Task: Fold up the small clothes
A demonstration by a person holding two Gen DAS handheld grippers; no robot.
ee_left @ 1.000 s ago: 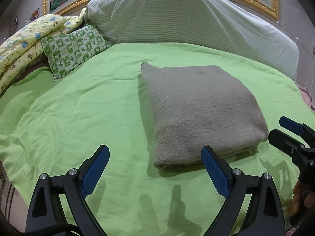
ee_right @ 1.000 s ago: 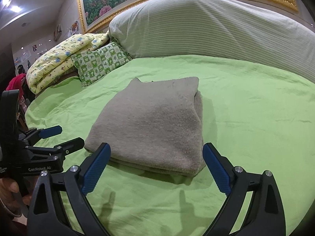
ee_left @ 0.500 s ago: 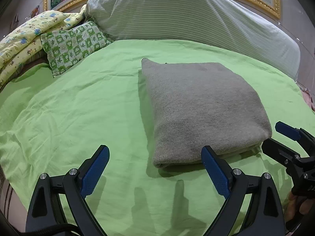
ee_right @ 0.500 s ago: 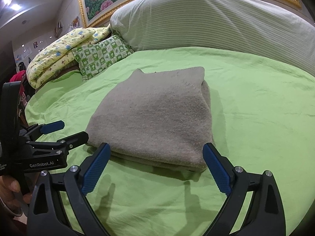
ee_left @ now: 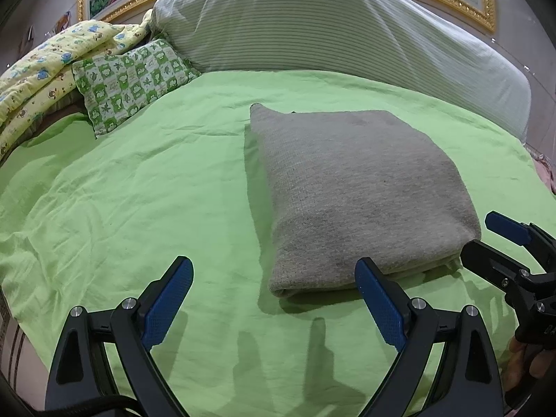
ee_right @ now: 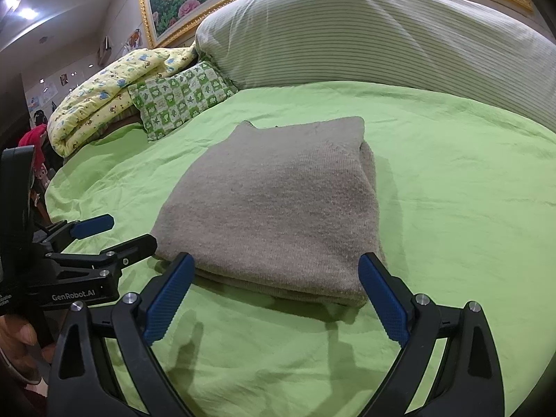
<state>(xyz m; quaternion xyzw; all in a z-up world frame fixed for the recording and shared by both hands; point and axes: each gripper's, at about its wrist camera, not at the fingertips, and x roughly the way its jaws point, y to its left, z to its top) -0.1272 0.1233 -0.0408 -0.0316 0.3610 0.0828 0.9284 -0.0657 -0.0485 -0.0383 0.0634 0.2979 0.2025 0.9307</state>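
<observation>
Green bedsheet (ee_left: 146, 187) is spreading wide under both of my views, with a striped bolster (ee_left: 330, 27) along the headboard and a checked pillow (ee_left: 128, 80) off at the far left corner. Compared with a second ago, I am bringing both grippers in closer: the folded grey garment (ee_left: 354, 187) is filling more of each view, and its near edge is now sitting right at the fingertips. The garment itself is not shifting; it is lying flat on the bed as a neat, thick rectangle with its layers stacked at the near edge. I am judging the folding as essentially done, so this approach looks like a final tidy or a pick-up.

My left gripper (ee_left: 274, 299) is hanging spread wide and holding nothing, with its right finger touching or just in front of the garment's near left corner. My right gripper (ee_right: 278, 292) is likewise gaping and empty, straddling the near edge, which is lying between its fingers just ahead of the tips.
</observation>
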